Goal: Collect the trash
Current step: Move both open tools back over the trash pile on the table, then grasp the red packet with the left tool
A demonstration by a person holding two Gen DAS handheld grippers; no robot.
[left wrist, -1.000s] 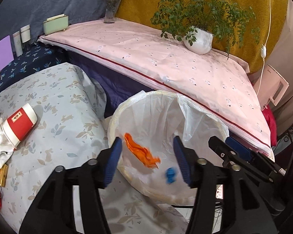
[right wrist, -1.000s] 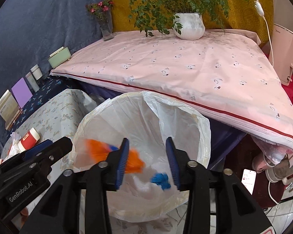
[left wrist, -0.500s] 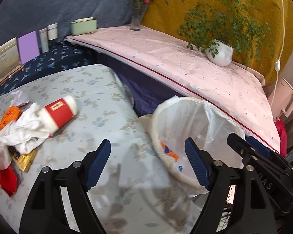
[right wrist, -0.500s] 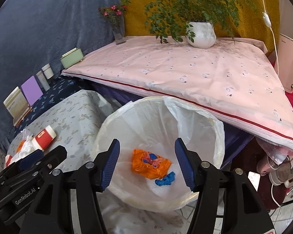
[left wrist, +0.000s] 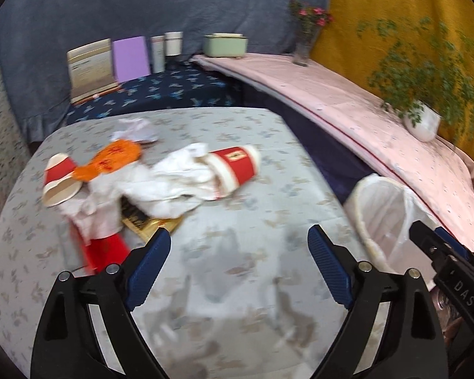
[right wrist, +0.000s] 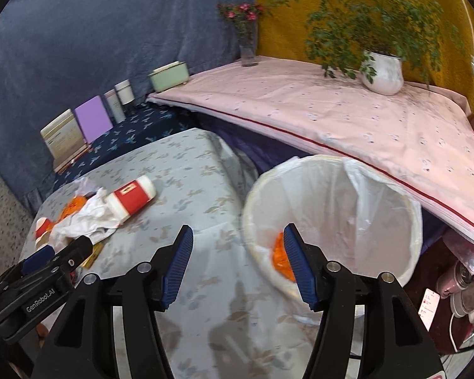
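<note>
Left wrist view: left gripper (left wrist: 238,246) released, nothing between the blue pads; jaws have just been opening wider. It hangs over a bare stretch of the pale leaf-print tablecloth (left wrist: 268,145). Trash pile sits far-left of it on the cloth: red-and-white paper cup (left wrist: 237,165) on its side, mouth toward crumpled white tissue (left wrist: 177,186) that touches it. Left of that, a crumpled orange wrapper (left wrist: 110,161) touching a second, squashed red-and-white paper cup (left wrist: 60,178). A flat gold-and-black packet (left wrist: 142,221) pokes out from under the tissue on the near side, beside something flat and red (left wrist: 106,251); motion blur here, cannot tell what the red thing is. White-lined round bin (left wrist: 385,208) at right, just beside the table edge. Part of the right gripper's black body shows at near right.

Right wrist view: right gripper (right wrist: 238,268) also released, pads apart with nothing between them. It straddles the gap where the tablecloth (right wrist: 186,170) meets the bin (right wrist: 331,218): left pad over cloth, right pad over the bin's near-left rim. Inside the bin liner an orange crumpled piece (right wrist: 278,257) shows, partly hidden behind the right pad. The red-and-white cup (right wrist: 131,197) and tissue (right wrist: 82,219) lie at far left on the cloth, well apart from this gripper. Left gripper's black body with one blue pad shows at near left, close to the pile.
</note>
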